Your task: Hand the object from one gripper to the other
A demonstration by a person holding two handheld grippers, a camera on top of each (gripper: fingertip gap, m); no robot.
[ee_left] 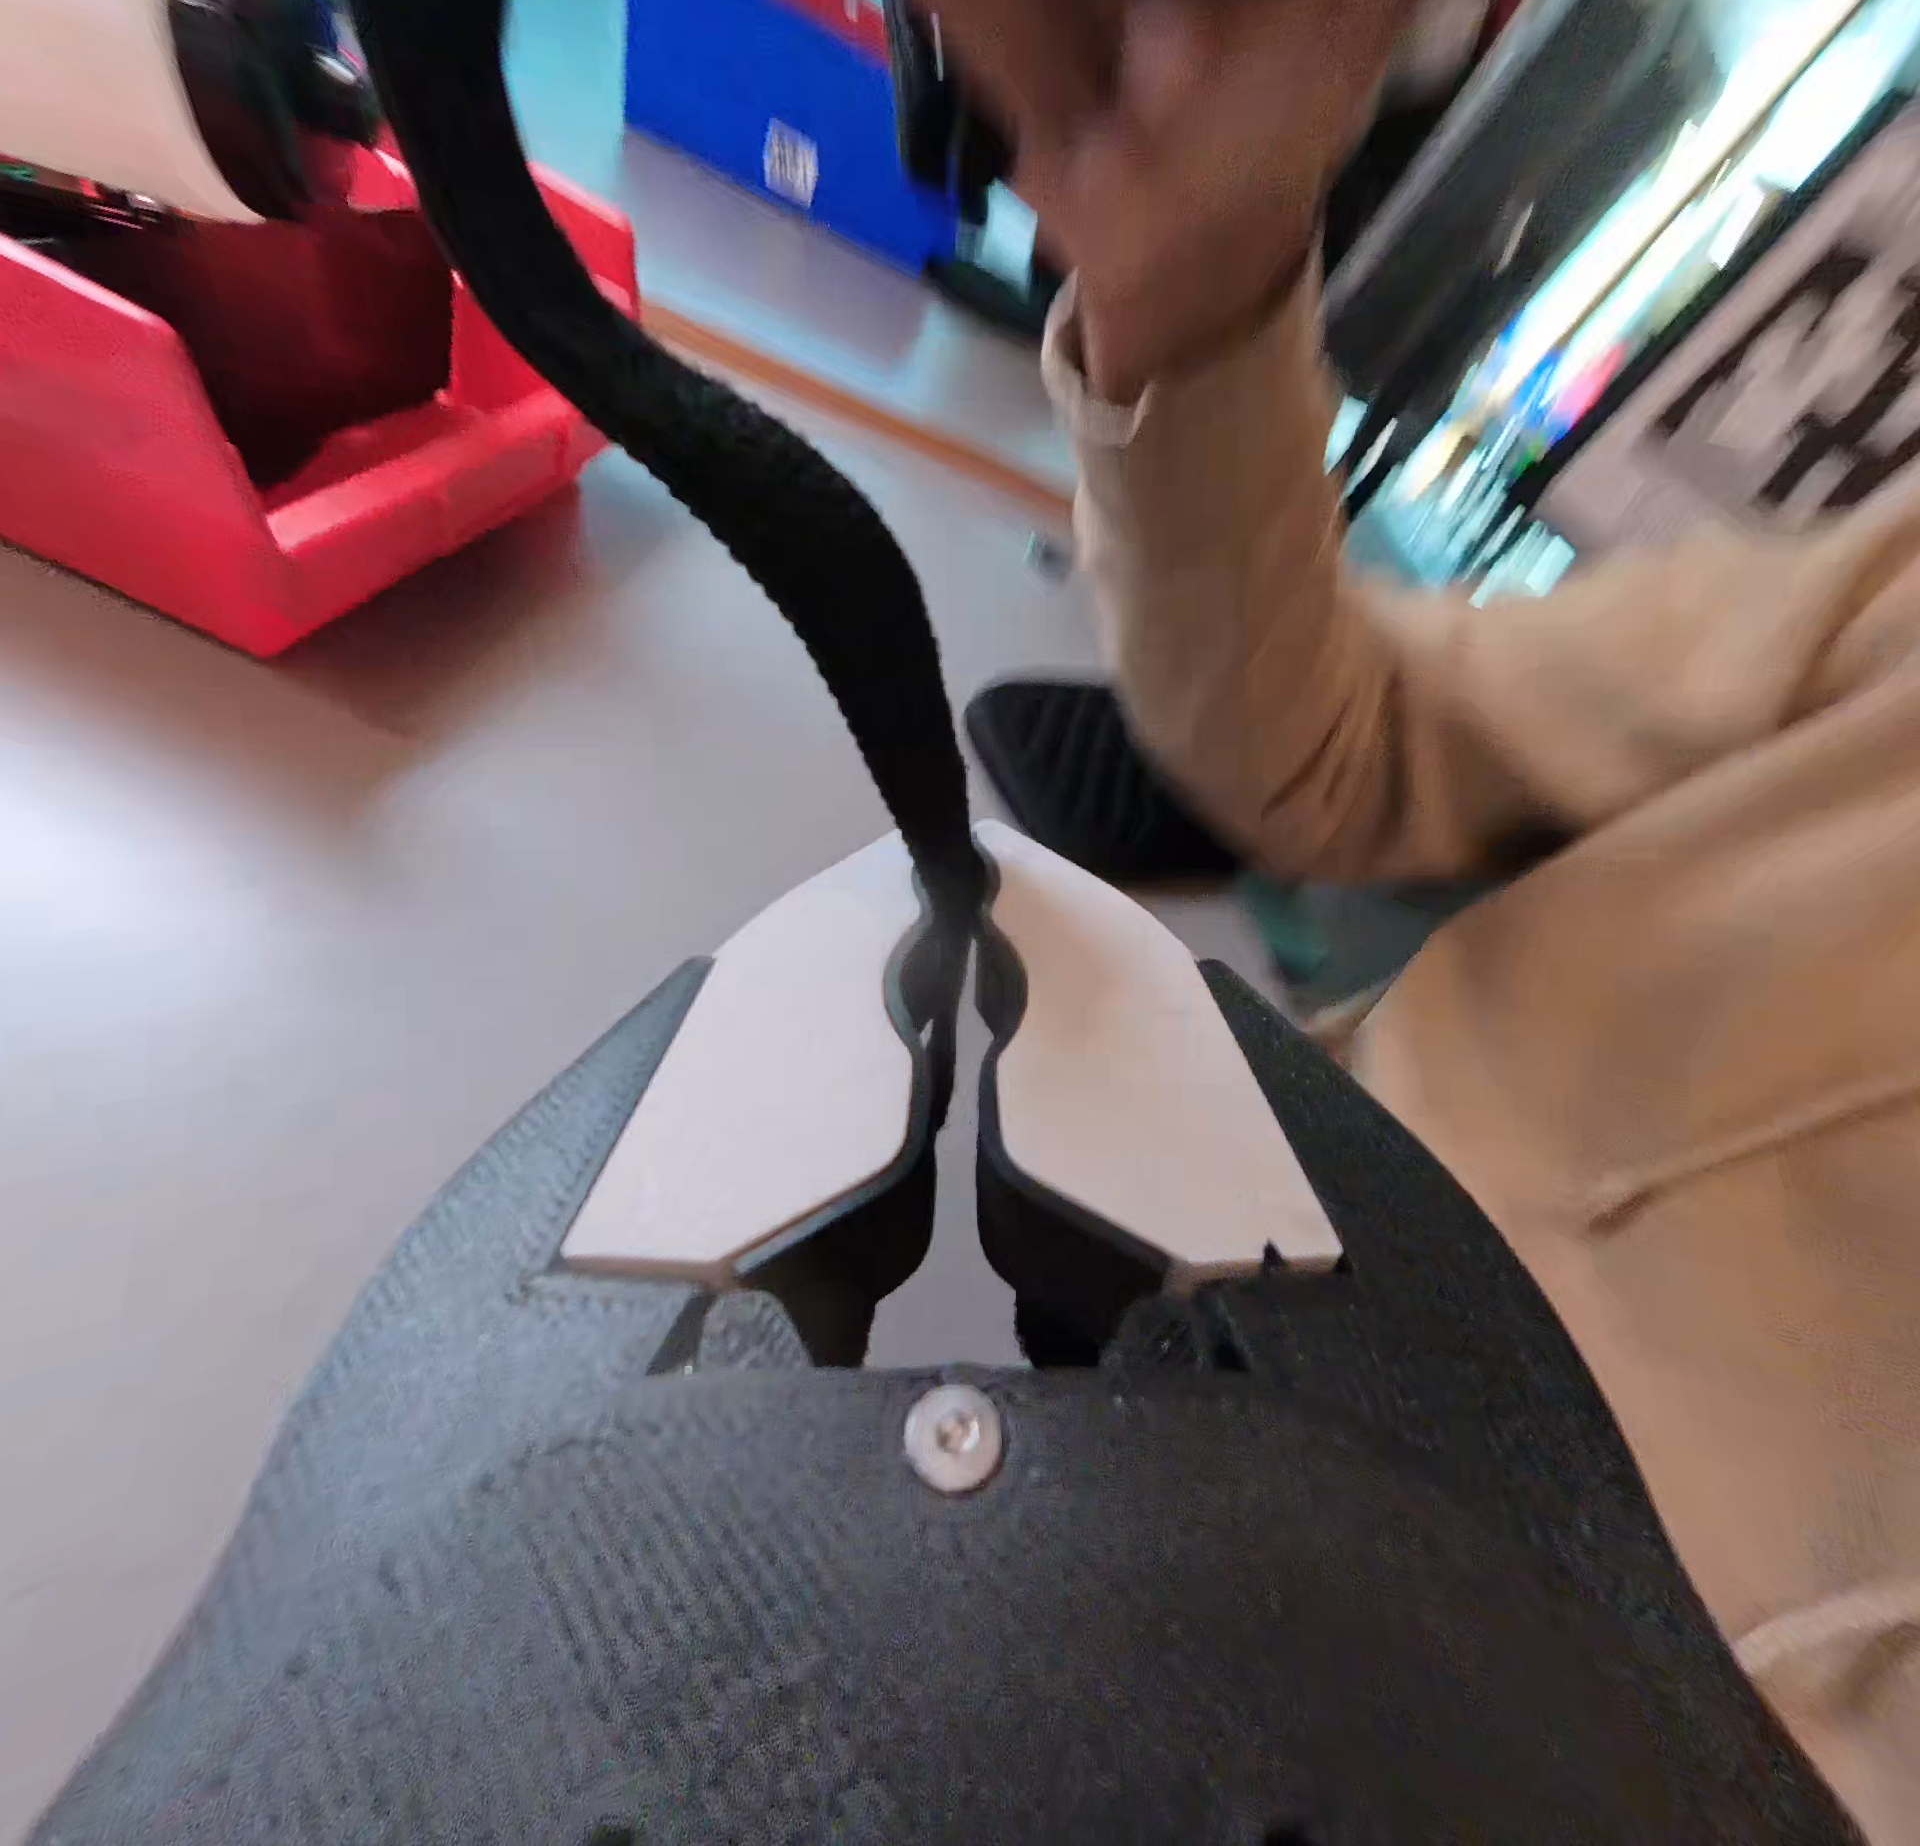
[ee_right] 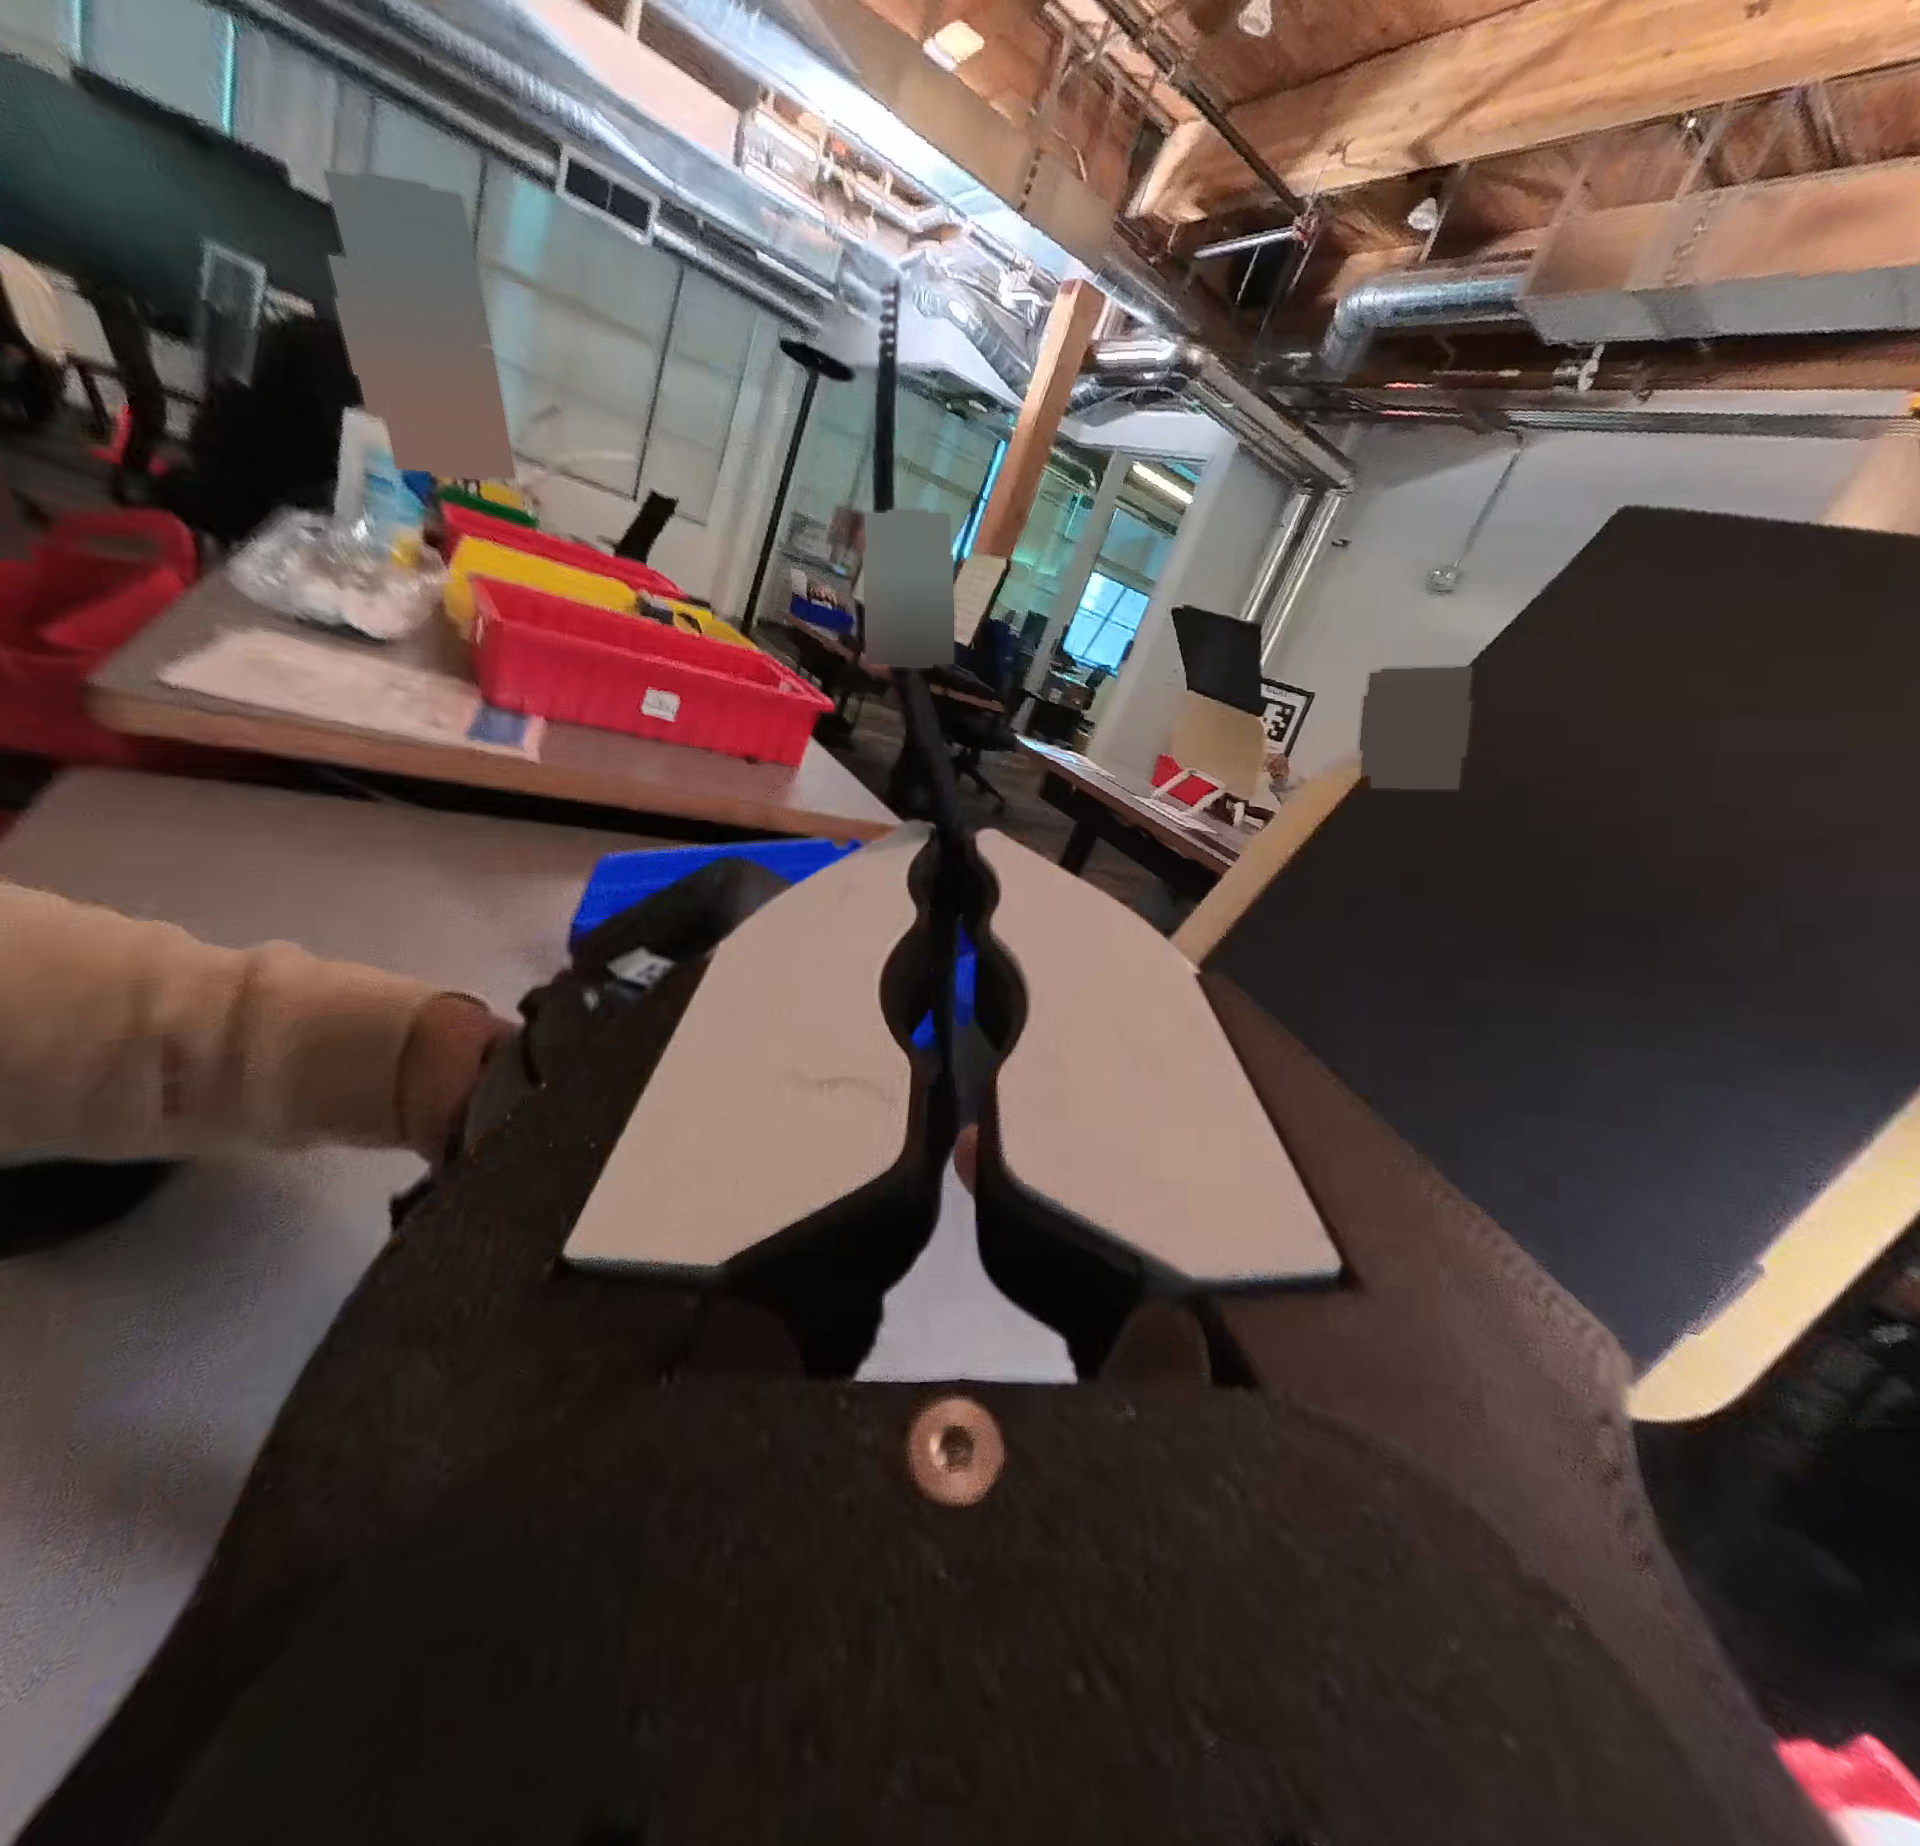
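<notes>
In the left wrist view my left gripper point(ee_left: 961, 840) is shut on a black woven strap point(ee_left: 727, 466). Both pads press on its lower end. The strap rises up and to the left, out of the top of the frame. In the right wrist view my right gripper point(ee_right: 951, 840) is shut on the same strap point(ee_right: 928, 747), seen edge-on as a thin black line running between the pads and beyond the tips. The left gripper's black body point(ee_right: 665, 913) shows low on the left there, with a beige sleeve point(ee_right: 208, 1017) behind it. Both grippers are above the grey table point(ee_left: 260, 913).
A red bin point(ee_left: 208, 446) and a blue bin point(ee_left: 769, 113) stand on the table beyond my left gripper. A beige-sleeved arm point(ee_left: 1299, 601) fills the right. In the right wrist view, red and yellow bins point(ee_right: 644, 674) sit on a farther table, and a black board point(ee_right: 1558, 913) stands close on the right.
</notes>
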